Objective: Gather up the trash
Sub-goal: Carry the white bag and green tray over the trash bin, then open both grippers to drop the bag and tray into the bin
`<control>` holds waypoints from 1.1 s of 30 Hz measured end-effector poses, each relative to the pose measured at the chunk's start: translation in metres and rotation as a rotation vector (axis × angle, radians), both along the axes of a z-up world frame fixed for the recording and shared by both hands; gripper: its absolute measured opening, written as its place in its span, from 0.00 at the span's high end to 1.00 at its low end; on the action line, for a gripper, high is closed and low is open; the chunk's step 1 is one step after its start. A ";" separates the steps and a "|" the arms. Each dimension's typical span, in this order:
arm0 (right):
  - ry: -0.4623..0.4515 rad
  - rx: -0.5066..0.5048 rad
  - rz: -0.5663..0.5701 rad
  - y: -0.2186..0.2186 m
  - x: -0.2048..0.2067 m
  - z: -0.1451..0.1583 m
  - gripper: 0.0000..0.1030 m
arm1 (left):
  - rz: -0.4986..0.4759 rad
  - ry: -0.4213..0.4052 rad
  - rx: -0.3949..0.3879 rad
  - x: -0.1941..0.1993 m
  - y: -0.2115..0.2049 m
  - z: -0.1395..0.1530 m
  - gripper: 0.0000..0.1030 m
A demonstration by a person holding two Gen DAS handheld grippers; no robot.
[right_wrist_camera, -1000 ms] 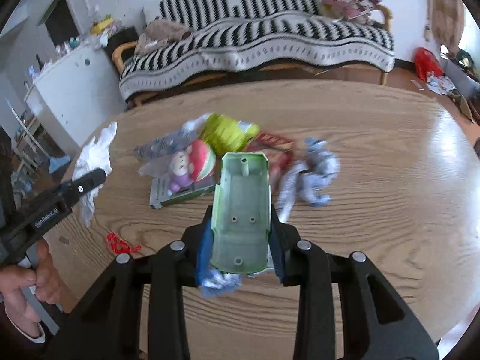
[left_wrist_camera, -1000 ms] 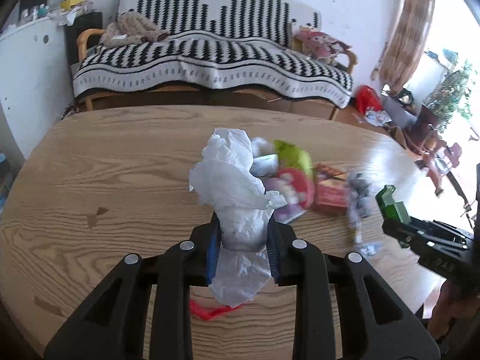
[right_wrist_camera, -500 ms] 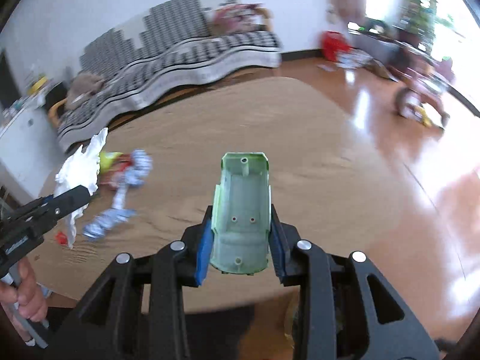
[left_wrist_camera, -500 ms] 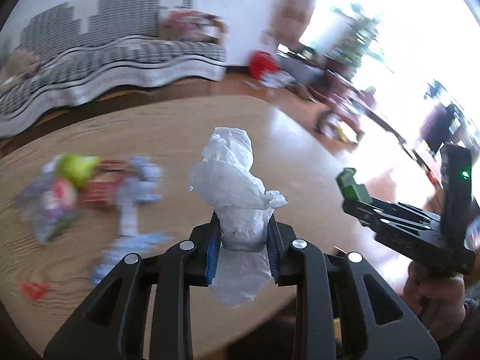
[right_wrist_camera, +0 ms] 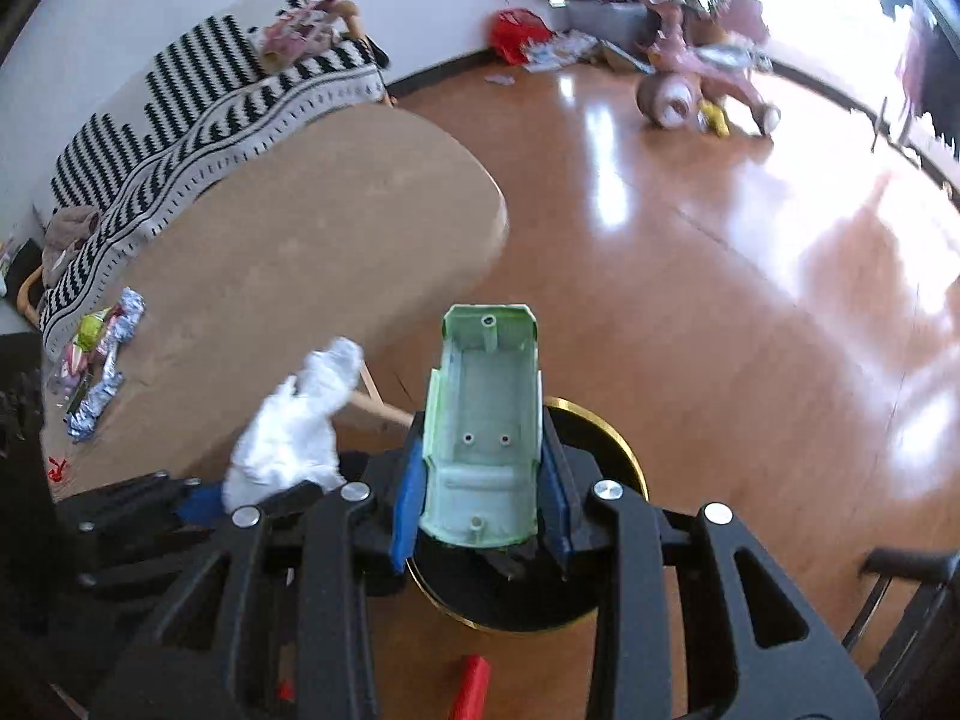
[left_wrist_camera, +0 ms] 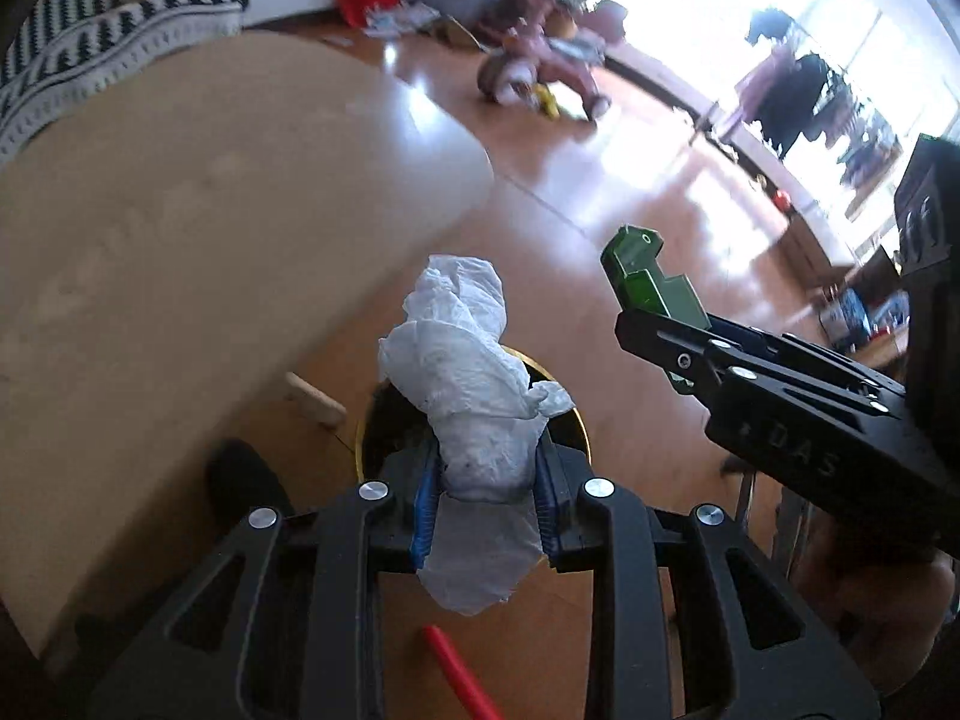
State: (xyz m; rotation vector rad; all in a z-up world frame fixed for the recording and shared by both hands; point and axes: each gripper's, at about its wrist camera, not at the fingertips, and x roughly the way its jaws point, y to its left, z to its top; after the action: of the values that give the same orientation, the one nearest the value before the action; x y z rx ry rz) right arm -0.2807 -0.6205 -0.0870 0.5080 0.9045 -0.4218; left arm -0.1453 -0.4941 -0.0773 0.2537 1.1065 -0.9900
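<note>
My left gripper (left_wrist_camera: pixel 485 480) is shut on a crumpled white tissue (left_wrist_camera: pixel 468 372) and holds it over a round black bin with a gold rim (left_wrist_camera: pixel 579 420) on the floor. My right gripper (right_wrist_camera: pixel 480 498) is shut on a pale green plastic shell (right_wrist_camera: pixel 483 420), also above the bin (right_wrist_camera: pixel 612 426). In the left wrist view the right gripper (left_wrist_camera: pixel 654 324) is at the right with the green piece (left_wrist_camera: pixel 645 285). In the right wrist view the tissue (right_wrist_camera: pixel 300 426) is at the left.
The oval wooden table (right_wrist_camera: pixel 300 240) is at the left, with several wrappers (right_wrist_camera: pixel 96 360) still on its far left part. A red object (right_wrist_camera: pixel 471 684) lies on the floor by the bin. A striped sofa (right_wrist_camera: pixel 198 96) and a pink tricycle (right_wrist_camera: pixel 702 84) stand further off.
Both grippers swung right, away from the table and its wrappers, and now hang over the bin on the floor. Each still holds its item.
</note>
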 end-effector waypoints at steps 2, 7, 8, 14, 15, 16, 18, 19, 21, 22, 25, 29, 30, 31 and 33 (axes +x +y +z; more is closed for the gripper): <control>0.014 0.026 -0.013 0.001 -0.011 -0.015 0.67 | -0.016 -0.009 0.034 -0.001 -0.003 -0.014 0.74; 0.036 0.080 -0.038 0.002 -0.026 -0.042 0.67 | -0.033 0.036 0.067 0.003 -0.002 -0.032 0.74; 0.039 0.085 -0.040 0.004 -0.025 -0.043 0.67 | -0.030 0.041 0.070 0.005 -0.002 -0.034 0.74; 0.042 0.089 -0.050 0.004 -0.026 -0.043 0.67 | -0.025 0.044 0.060 0.006 0.000 -0.035 0.74; 0.042 0.089 -0.051 0.005 -0.024 -0.043 0.67 | -0.028 0.042 0.061 0.005 0.000 -0.035 0.74; 0.041 0.089 -0.052 0.005 -0.023 -0.043 0.67 | -0.031 0.038 0.061 0.001 0.003 -0.034 0.74; 0.040 0.089 -0.056 0.006 -0.022 -0.041 0.67 | -0.034 0.034 0.062 0.001 0.003 -0.034 0.74; 0.039 0.089 -0.060 0.005 -0.022 -0.041 0.67 | -0.034 0.032 0.061 -0.001 0.007 -0.031 0.74; 0.039 0.089 -0.062 0.006 -0.021 -0.040 0.67 | -0.037 0.033 0.058 -0.001 0.008 -0.029 0.74; 0.039 0.088 -0.063 0.006 -0.021 -0.039 0.67 | -0.036 0.033 0.058 -0.002 0.008 -0.029 0.74; 0.039 0.089 -0.067 0.004 -0.021 -0.039 0.67 | -0.040 0.033 0.059 -0.002 0.008 -0.029 0.74; 0.022 0.098 -0.100 0.001 -0.024 -0.036 0.36 | -0.023 0.007 0.052 -0.002 0.010 -0.024 0.40; 0.014 0.089 -0.105 0.001 -0.026 -0.034 0.35 | -0.017 -0.003 0.045 -0.002 0.011 -0.022 0.38; 0.014 0.083 -0.106 0.000 -0.026 -0.033 0.35 | -0.014 -0.006 0.045 -0.002 0.011 -0.022 0.37; 0.011 0.079 -0.108 -0.001 -0.027 -0.032 0.35 | -0.007 0.001 0.050 -0.001 0.010 -0.023 0.37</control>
State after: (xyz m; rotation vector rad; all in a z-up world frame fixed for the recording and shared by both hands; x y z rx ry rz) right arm -0.3075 -0.6215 -0.1188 0.6293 0.9101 -0.4883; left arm -0.1467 -0.4838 -0.1003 0.2974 1.1330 -0.9697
